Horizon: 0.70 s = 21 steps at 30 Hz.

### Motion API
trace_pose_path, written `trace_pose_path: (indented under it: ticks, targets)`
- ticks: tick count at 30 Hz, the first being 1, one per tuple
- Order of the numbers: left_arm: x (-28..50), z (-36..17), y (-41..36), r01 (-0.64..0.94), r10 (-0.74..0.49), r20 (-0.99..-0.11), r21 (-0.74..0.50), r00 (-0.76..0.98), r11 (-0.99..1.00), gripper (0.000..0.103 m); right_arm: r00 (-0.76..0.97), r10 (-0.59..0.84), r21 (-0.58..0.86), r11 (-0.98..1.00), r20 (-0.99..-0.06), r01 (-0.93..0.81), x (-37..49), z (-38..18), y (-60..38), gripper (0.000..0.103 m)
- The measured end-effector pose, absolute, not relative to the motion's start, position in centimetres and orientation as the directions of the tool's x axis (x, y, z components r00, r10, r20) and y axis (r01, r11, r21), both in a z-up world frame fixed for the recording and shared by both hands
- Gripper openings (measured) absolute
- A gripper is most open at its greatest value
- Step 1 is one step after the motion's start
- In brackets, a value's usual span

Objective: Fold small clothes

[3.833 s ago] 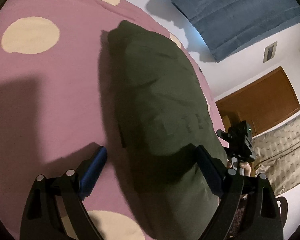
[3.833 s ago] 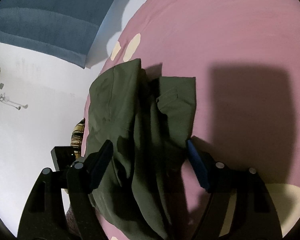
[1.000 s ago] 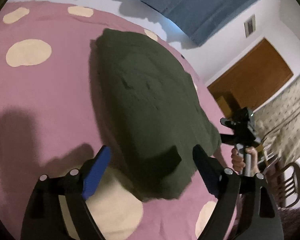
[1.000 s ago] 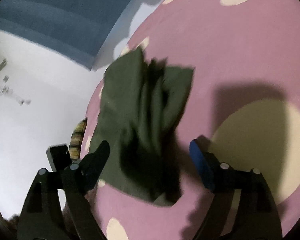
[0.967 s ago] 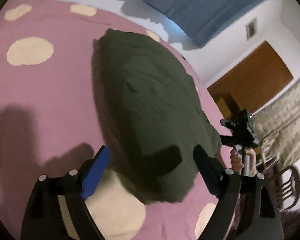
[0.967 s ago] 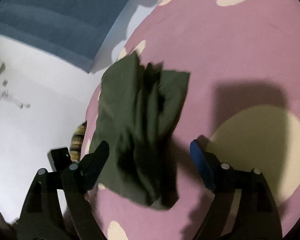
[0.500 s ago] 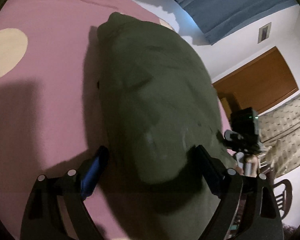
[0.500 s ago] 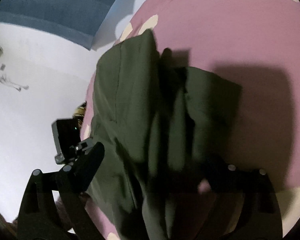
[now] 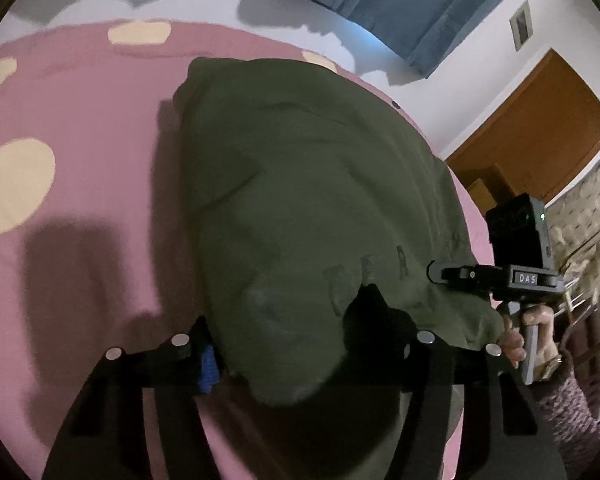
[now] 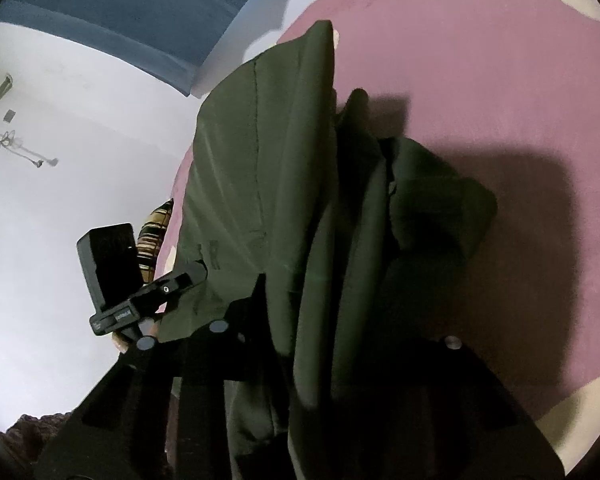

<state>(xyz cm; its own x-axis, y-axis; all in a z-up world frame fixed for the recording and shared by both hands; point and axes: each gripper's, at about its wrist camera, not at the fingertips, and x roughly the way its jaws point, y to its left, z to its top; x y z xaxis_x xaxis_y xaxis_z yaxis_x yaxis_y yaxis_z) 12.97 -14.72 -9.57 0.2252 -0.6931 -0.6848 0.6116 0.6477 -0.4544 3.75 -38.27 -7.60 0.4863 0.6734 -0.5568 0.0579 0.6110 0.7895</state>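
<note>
The green garment (image 9: 308, 208) lies on the pink spotted bedcover (image 9: 80, 128), its long axis running away from me toward the far wall, its near end bunched up at both of my tools. Starting from the left: my left gripper (image 9: 300, 344) has the garment's near left edge between its jaws, which have just been closing; I see the blue pad (image 9: 208, 368) tucked against the cloth on one side while the other finger is buried under a fold, so I judge it a grip on the fabric at a middling width, though I cannot see both pads bite. Further right, my right gripper (image 10: 336, 344) has also just been closing, now narrow, with several stacked folds of the same garment standing between its fingers; I read that as a pinch on the near right edge. In each wrist view the other tool shows at the garment's side, so both hands are level with the near hem, neither clearly nearer. The cloth lies straight ahead of both tools, so I judge the next fold will carry the near end forward along that long axis.

Count: one garment, two grippers, one bedcover, one blue curtain (image 9: 400, 4), one wooden door (image 9: 540, 136).
</note>
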Motion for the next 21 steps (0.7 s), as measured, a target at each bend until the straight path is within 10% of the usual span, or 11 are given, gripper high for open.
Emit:
trace_pose_path:
  ticks: [21]
  targets:
    - [14.3,-6.2,-7.6,0.536,-0.594,-0.716,-0.359,0.367,0.764,0.058,0.456,0.733,0.821,0.570,-0.504,-0.008,7.8,-7.8,-34.9,0.027]
